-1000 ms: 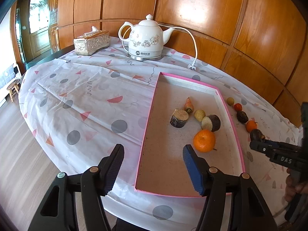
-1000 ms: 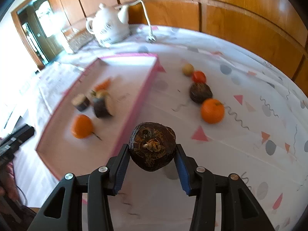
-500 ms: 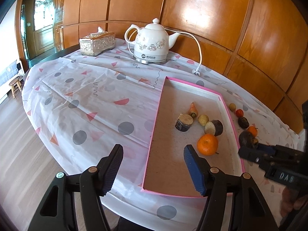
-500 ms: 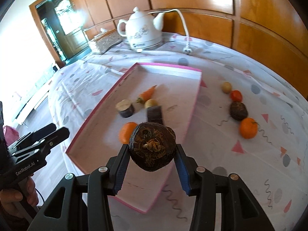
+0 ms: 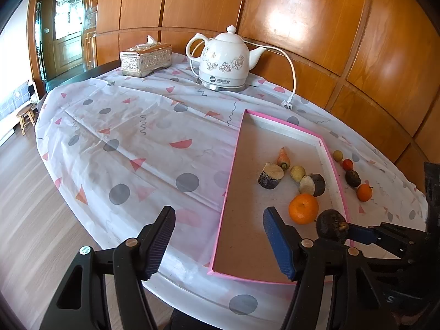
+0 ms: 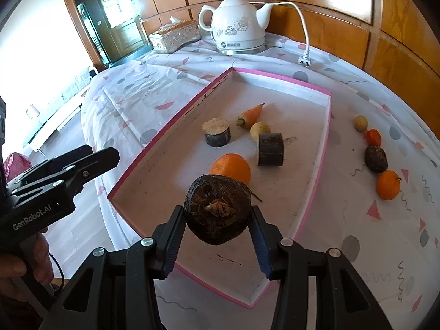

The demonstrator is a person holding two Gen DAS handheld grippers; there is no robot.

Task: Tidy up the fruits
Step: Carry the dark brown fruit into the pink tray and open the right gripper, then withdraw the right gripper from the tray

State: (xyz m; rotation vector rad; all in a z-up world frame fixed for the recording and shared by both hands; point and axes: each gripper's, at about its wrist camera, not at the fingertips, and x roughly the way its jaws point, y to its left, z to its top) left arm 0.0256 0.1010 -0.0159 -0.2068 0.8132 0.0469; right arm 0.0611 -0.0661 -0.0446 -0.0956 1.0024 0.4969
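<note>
My right gripper (image 6: 217,236) is shut on a dark brown round fruit (image 6: 217,209), held above the near end of the pink-rimmed tray (image 6: 324,126). The same dark fruit (image 5: 331,225) shows in the left wrist view over the tray's near right rim. In the tray lie an orange (image 6: 231,168), two dark cut chunks (image 6: 216,132), a small pale round fruit (image 6: 260,129) and a carrot (image 6: 251,114). My left gripper (image 5: 220,244) hangs open and empty over the tray's (image 5: 224,192) near left corner.
To the right of the tray lie a pale ball (image 6: 360,122), a red fruit (image 6: 373,137), a dark fruit (image 6: 376,158) and an orange (image 6: 388,184) on the patterned cloth. A white kettle (image 6: 238,24) with its cord and a tissue box (image 6: 176,35) stand at the back.
My right gripper carried the dark fruit leftward, from beside the tray to above its near end. The left gripper stays almost still, its view shifted slightly.
</note>
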